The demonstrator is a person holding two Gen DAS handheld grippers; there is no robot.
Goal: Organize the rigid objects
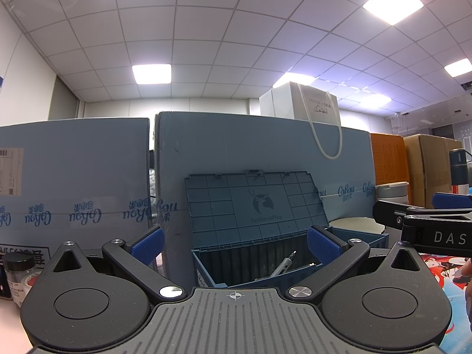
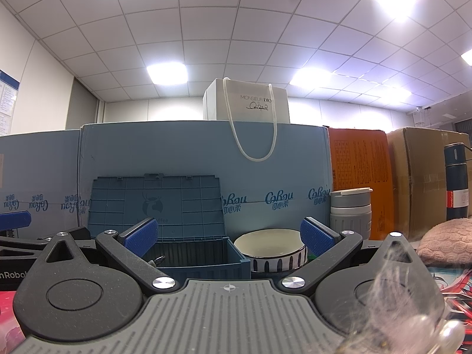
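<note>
Left wrist view: both tongs [image 1: 234,243] [image 2: 228,236] apart, empty; pen [image 1: 283,265] in box [image 1: 206,268] likely light, stiff, slippery; mid-barrel grip

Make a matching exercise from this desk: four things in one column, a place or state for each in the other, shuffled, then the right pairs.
Things:
1. storage box
2. bowl
3. paper bag
4. flask

Places or states:
A. on top of the tall blue carton
B. lid swung up, a pen inside
C. far right, upright before the brown carton
D. just right of the storage box, in front of the grey cup

Pairs: 1-B, 2-D, 3-A, 4-C
</note>
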